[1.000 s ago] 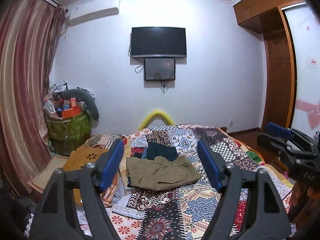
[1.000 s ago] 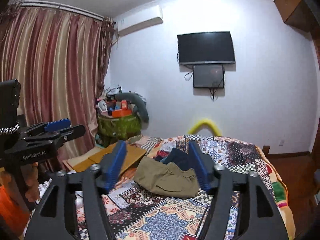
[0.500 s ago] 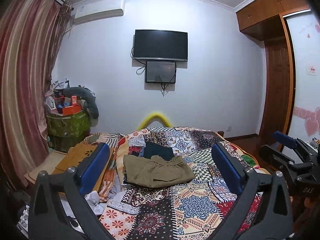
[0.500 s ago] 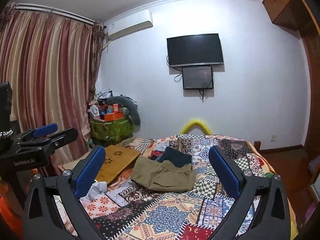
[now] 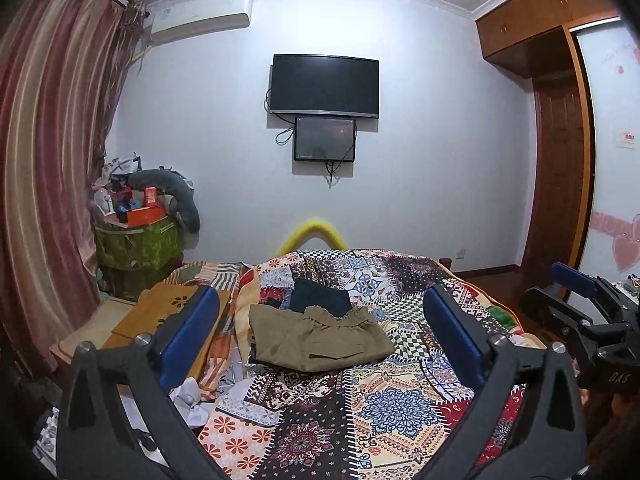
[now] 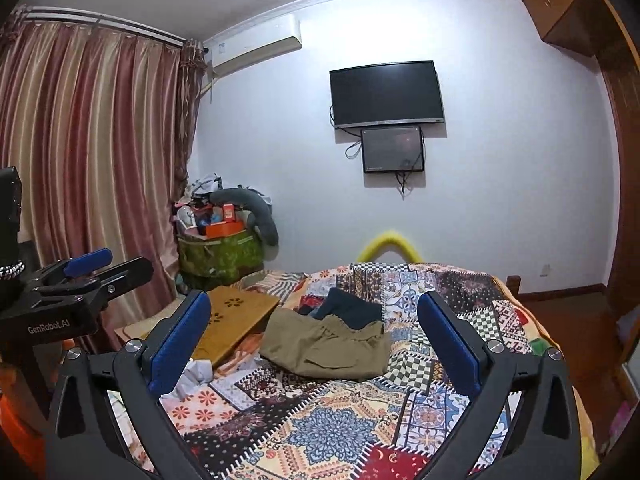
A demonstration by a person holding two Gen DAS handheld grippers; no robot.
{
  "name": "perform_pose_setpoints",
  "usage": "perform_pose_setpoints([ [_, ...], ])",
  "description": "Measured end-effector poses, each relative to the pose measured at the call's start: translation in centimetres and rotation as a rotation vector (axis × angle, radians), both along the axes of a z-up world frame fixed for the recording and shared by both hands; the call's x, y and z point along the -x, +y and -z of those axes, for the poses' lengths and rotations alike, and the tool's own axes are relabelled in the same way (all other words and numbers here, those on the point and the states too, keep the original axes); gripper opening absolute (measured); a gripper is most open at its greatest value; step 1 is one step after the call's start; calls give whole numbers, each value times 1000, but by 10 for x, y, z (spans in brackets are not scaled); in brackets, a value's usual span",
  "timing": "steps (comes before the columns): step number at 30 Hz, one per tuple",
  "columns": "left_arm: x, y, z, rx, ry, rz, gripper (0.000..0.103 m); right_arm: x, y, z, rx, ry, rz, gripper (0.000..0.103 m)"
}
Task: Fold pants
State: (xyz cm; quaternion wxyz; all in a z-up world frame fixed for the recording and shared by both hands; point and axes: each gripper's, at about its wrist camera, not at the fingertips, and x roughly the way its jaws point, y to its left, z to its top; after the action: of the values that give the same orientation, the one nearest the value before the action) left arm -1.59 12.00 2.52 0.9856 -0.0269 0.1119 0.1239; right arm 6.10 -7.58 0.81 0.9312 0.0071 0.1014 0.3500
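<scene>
Both our tongs are spread wide and hold nothing: the left tongs [image 5: 320,336] and the right tongs [image 6: 314,340] hang above the near part of the bed with the patchwork quilt [image 5: 400,408], well short of the garment. The olive-khaki cloth pants [image 5: 320,340] lie roughly bundled near the middle of the bed, their gathered elastic waistband turned toward the far wall and partly lying over a dark navy folded garment [image 5: 320,300] behind them.

We judge the step in hand to be the approach and first grasp. To do it well, we should bring both tongs down toward the pants together, one to each side, and take the cloth at clear edges such as the waistband corners rather than pinching into the middle of the heap. We should catch only the khaki fabric, keeping the lower fingers off the quilt and away from the navy piece, so that neither is dragged along. The pants look soft and rumpled, so we would lift and spread them flat on the open quilt nearer us before making any fold.
</scene>
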Motion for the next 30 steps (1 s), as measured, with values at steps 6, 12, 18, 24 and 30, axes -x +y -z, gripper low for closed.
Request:
perform_pose_setpoints([
  [6, -4, 1, 3, 4, 10, 5, 103, -1, -1, 2, 6, 12, 2, 103],
  [12, -6, 2, 4, 9, 17, 4, 103, -2, -2, 2, 5, 22, 7, 103],
  [18, -8, 2, 5, 12, 21, 4, 103, -2, -3, 1, 6, 27, 13, 103],
  [24, -8, 0, 8, 1, 21, 10, 103, -2, -4, 1, 5, 35, 15, 103],
  [30, -8, -1, 9, -6, 25, 16, 103, -3, -6, 0, 0, 40, 21, 103],
])
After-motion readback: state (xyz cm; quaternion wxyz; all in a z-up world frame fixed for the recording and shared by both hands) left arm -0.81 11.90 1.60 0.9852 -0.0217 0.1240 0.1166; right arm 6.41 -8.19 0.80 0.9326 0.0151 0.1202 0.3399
